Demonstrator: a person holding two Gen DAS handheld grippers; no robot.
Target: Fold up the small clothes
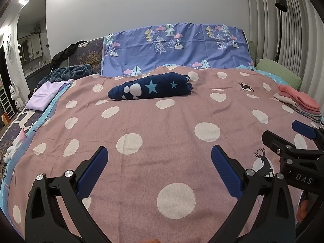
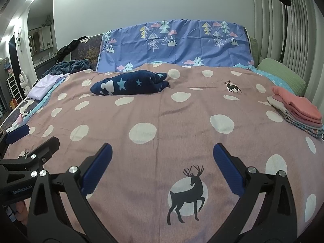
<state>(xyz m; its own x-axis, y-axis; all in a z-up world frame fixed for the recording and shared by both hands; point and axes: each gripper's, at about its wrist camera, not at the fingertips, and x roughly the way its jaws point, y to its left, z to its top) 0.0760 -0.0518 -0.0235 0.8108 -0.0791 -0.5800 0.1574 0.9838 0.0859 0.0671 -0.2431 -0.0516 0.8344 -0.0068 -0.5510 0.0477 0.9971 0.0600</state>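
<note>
Here the left gripper (image 1: 159,155) hangs low over the pink spotted blanket (image 1: 172,125), its 2 blue-padded fingers spread wide apart with nothing between them. The right gripper (image 2: 162,151) hangs just beside it in the same way, fingers far apart and empty, above a dark deer print (image 2: 187,194) on the blanket. The task's garment, a navy piece with stars (image 1: 150,86), lies bunched up on the far half of the blanket, well apart from both grippers and near the purple sheet with trees (image 1: 178,48) that stands behind the blanket. At the right edge of the blanket sits a stack of folded clothes (image 2: 297,111) with a coral pink one on top, and a green pillow (image 2: 283,70) lies behind that stack. At the far left corner of the blanket a folded lilac cloth (image 1: 43,97) rests, with a dark grey crumpled fabric (image 1: 68,71) just behind it.
</note>
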